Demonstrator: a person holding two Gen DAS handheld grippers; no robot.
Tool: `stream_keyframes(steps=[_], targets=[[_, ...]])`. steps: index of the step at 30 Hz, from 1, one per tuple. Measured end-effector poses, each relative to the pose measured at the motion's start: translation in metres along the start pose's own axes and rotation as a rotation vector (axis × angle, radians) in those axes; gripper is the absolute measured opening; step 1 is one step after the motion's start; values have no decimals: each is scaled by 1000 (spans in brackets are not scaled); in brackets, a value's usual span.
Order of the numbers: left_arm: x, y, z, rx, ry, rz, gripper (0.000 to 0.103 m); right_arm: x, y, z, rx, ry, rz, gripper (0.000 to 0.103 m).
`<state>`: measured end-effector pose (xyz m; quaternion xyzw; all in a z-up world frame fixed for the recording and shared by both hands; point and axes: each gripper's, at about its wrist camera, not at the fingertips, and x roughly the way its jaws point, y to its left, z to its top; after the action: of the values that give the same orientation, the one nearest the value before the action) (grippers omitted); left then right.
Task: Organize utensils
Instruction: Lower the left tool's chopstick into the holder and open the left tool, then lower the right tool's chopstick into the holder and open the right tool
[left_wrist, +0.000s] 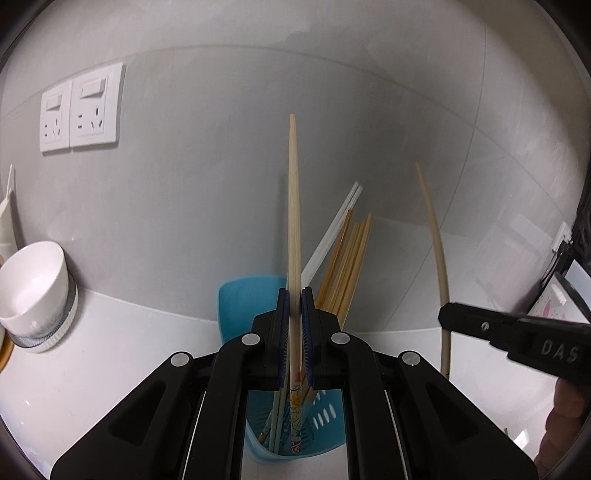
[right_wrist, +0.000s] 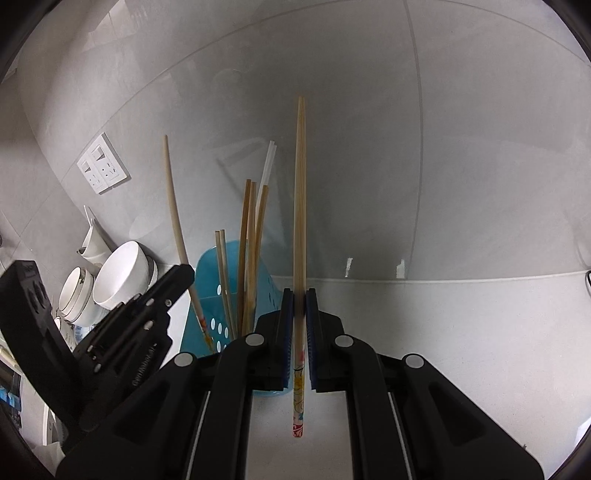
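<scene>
My left gripper (left_wrist: 295, 295) is shut on a pale bamboo chopstick (left_wrist: 293, 206) that stands upright. Its patterned lower end dips into the blue perforated utensil holder (left_wrist: 236, 306), where several brown chopsticks (left_wrist: 347, 266) and white ones (left_wrist: 332, 229) lean. In the right wrist view my right gripper (right_wrist: 299, 295) is shut on a matching bamboo chopstick (right_wrist: 300, 206). That one's patterned end hangs over the white counter, just right of the blue holder (right_wrist: 210, 273). The left gripper (right_wrist: 184, 275) shows there at the holder's left side. The right gripper (left_wrist: 445, 317) also appears in the left wrist view.
White bowls (right_wrist: 122, 273) and cups (right_wrist: 75, 291) are stacked on the counter left of the holder, and one white cup (left_wrist: 35, 284) sits upside down. Two wall sockets (left_wrist: 81, 110) are on the grey tiled wall behind. The white counter (right_wrist: 461, 332) stretches to the right.
</scene>
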<state>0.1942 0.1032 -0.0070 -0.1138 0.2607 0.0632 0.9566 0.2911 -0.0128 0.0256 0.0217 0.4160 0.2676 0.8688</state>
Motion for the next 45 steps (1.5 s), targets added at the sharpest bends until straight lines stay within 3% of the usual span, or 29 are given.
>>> stream_keyframes(steps=[14,17,20,21,24,30,35,45], targets=[[3,-2,-6,29,56,3,9,3,0,-4,-7,13,7,6],[-1,-1,-2,20,74,12,31,1,0,-4,-10,10,11,6],[-9,0,2,28,98,34,42,-2,3,-3,-21,-3,17,6],[-10,0,2,31,107,40,55,-4,4,-2,-22,-10,24,6],[-13,7,3,11,166,46,66,-6,8,2,-16,-31,53,6],[-24,21,1,-6,193,70,91,-4,15,9,-7,-58,111,6],[-31,28,1,-7,194,80,97,-4,26,14,-23,-98,158,6],[-29,48,0,-13,192,127,97,2,44,13,-48,-228,198,6]])
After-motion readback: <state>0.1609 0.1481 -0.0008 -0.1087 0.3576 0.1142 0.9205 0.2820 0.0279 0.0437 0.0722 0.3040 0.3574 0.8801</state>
